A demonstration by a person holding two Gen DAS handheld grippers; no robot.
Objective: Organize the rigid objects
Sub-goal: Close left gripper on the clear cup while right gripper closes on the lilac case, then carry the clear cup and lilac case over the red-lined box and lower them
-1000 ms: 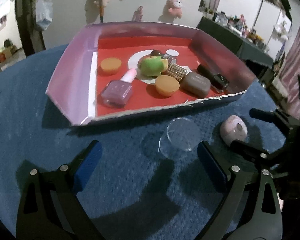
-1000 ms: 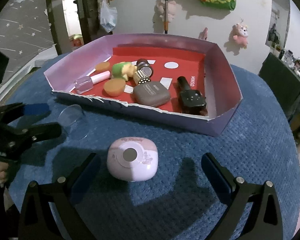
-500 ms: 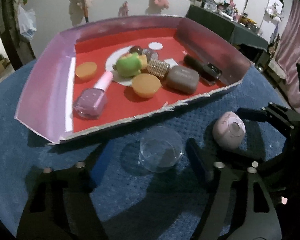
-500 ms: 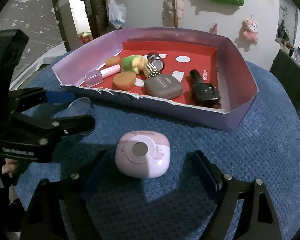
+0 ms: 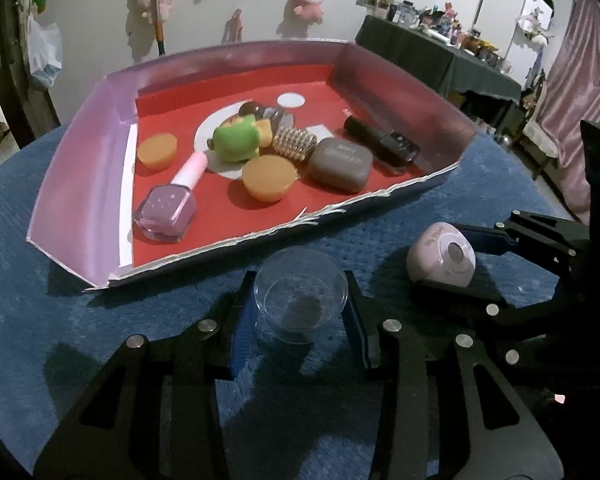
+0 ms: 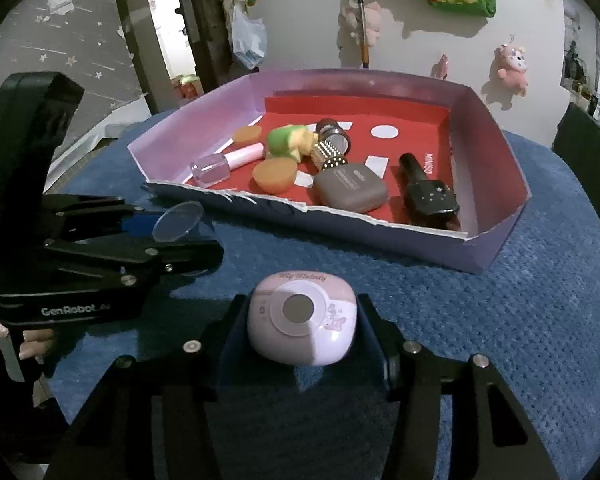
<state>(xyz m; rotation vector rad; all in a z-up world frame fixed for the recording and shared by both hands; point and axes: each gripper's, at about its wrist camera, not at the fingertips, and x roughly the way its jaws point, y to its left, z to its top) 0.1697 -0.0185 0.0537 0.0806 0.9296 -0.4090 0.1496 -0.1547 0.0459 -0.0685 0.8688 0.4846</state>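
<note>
Left wrist view showed the left gripper (image 5: 300,312) with its jaws closing around a little clear cup (image 5: 301,295) that sat on the blue tabletop (image 5: 40,312), just in front of the purple box (image 5: 80,184). The blue pads looked to be right against the cup's sides, though the see-through plastic made that hard to tell. Beside it, the right gripper (image 6: 302,332) had its jaws closing on a round pink case (image 6: 302,324), which also sat on the tabletop near the box. The pads seemed to touch both of its sides.

Inside the box lay a nail polish bottle (image 5: 168,208), two orange cups (image 5: 268,178), a green toy (image 5: 236,144) and a grey case (image 5: 340,164).

The clear cup was thin and smooth, so a hard squeeze might bend it or pop it out. The pink case was rounded, so it could slip free when lifted. The two grippers were close and could bump.
</note>
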